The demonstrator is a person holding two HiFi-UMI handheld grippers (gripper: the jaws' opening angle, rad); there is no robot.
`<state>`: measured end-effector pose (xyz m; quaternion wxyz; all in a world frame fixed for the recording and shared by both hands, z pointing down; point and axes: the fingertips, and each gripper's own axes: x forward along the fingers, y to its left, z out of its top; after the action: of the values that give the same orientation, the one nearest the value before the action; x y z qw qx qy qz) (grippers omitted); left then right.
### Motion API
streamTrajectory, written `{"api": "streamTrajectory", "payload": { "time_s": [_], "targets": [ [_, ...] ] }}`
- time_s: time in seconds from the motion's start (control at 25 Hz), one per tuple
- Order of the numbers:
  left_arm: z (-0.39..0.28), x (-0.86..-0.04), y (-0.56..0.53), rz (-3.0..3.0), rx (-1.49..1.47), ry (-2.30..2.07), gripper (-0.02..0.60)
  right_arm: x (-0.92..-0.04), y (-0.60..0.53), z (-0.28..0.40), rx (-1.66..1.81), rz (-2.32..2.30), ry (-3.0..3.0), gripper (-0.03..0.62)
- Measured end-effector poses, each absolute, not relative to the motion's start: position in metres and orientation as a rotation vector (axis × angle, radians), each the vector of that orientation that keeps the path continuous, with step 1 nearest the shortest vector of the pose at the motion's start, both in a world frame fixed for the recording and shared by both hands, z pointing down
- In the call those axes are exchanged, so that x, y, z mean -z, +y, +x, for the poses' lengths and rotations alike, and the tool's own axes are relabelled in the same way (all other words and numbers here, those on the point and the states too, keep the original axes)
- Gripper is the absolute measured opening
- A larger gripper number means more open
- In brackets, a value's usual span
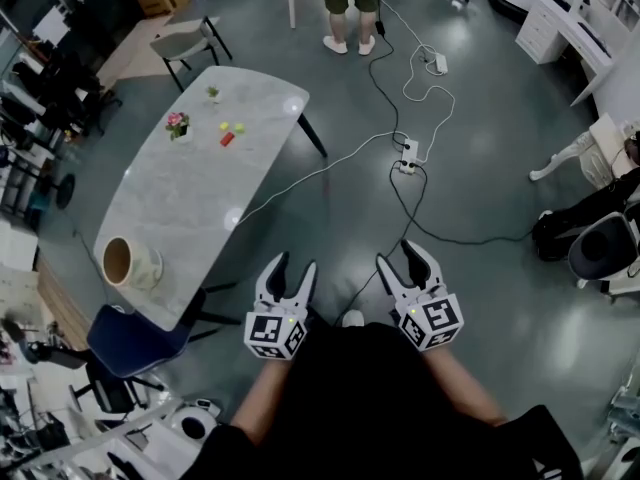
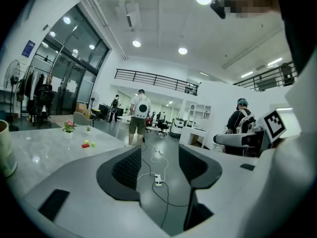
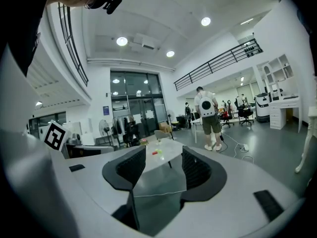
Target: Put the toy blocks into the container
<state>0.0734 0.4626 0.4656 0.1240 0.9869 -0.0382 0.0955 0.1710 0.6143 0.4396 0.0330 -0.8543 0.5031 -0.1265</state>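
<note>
Lying on table (image 1: 200, 198): small red, yellow, green toy blocks (image 1: 227, 138) | left gripper (image 1: 296, 264), right gripper (image 1: 395, 254): jaws wide, empty

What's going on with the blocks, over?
Left gripper and right gripper open, empty. Blocks on table, far end; container near end. Chair by near end.
</note>
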Motion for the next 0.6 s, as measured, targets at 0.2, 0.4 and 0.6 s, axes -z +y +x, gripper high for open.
{"api": "streamTrajectory", "payload": {
  "time_s": [0.2,0.4,0.6],
  "targets": [
    [0.06,-0.473,0.453,2.876,-0.326,-0.201,0.215,-0.458,0.614,0.169,0.467,-2.593,1.576,0.199],
    [0.057,-0.474,0.429,2.868,-0.325,-0.269,0.215,-0.464,0.585,0.177,0.482,-2.565,1.628,0.199],
    [0.063,-0.481,0.401,2.838,-0.308,-0.306,0.215,-0.462,0.548,0.189,0.472,-2.564,1.685,0.199]
  ]
}}
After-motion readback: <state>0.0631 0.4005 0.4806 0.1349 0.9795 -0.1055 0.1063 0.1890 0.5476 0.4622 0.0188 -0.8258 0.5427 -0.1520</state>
